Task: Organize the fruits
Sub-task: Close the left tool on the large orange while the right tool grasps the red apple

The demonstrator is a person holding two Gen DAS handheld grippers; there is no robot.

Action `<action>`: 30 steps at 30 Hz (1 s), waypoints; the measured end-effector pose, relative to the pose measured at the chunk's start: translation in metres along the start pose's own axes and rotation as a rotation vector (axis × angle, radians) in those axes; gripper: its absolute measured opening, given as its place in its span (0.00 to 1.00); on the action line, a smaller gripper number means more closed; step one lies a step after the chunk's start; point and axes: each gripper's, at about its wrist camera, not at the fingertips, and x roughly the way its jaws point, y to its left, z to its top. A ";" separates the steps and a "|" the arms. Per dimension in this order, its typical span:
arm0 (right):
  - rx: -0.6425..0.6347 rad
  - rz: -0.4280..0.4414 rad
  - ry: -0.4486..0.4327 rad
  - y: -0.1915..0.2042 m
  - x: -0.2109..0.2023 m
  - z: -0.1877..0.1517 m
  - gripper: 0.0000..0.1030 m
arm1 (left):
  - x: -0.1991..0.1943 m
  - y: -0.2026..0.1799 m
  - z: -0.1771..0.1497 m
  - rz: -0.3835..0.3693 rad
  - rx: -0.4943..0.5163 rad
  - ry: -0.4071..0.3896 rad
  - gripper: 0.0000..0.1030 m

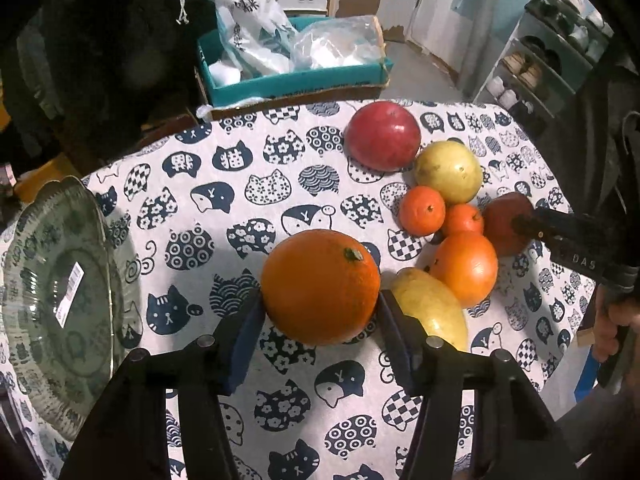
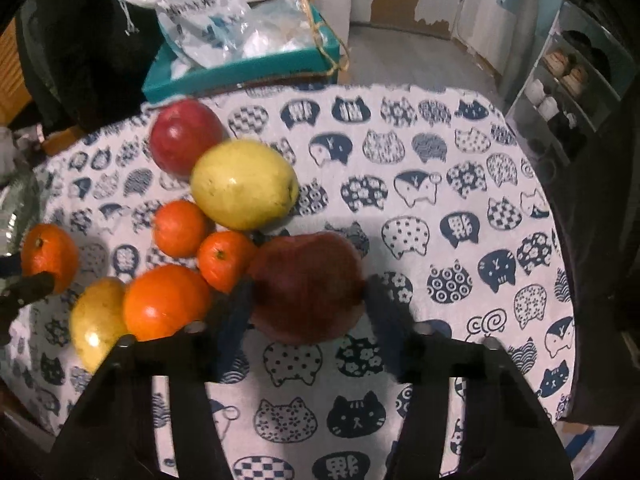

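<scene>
We've got our left gripper (image 1: pixel 320 312) pinching the big round orange (image 1: pixel 320 286), ribbed green glass plate (image 1: pixel 60 300) at nine o'clock; right gripper (image 2: pixel 308 304) clamps the dark red apple (image 2: pixel 306 284).

The glass plate (image 1: pixel 52 292) is cut off by the left wrist view's left edge, the mango (image 1: pixel 434 312) lies partly hidden behind the left gripper (image 1: pixel 320 308), and the right wrist view is blurred, so the dark red apple (image 2: pixel 308 284) seems clamped, its underside hidden.
</scene>
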 end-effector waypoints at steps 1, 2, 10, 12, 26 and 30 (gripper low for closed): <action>0.013 0.004 0.005 -0.002 -0.002 0.001 0.35 | -0.001 0.000 0.000 -0.004 -0.004 0.001 0.57; 0.026 0.011 0.015 -0.004 -0.001 0.000 0.33 | -0.001 0.000 -0.001 -0.006 -0.005 0.004 0.57; 0.076 0.058 0.091 -0.013 0.021 -0.007 0.39 | 0.015 0.006 -0.008 0.020 -0.016 0.052 0.57; 0.090 0.068 0.096 -0.016 0.023 -0.007 0.50 | 0.018 0.008 -0.007 0.033 -0.017 0.054 0.57; 0.109 0.112 0.062 -0.029 0.034 0.016 0.75 | 0.032 0.016 0.009 0.038 -0.042 0.041 0.60; 0.102 0.111 0.086 -0.023 0.044 0.016 0.75 | 0.041 0.022 0.009 -0.015 -0.084 0.067 0.64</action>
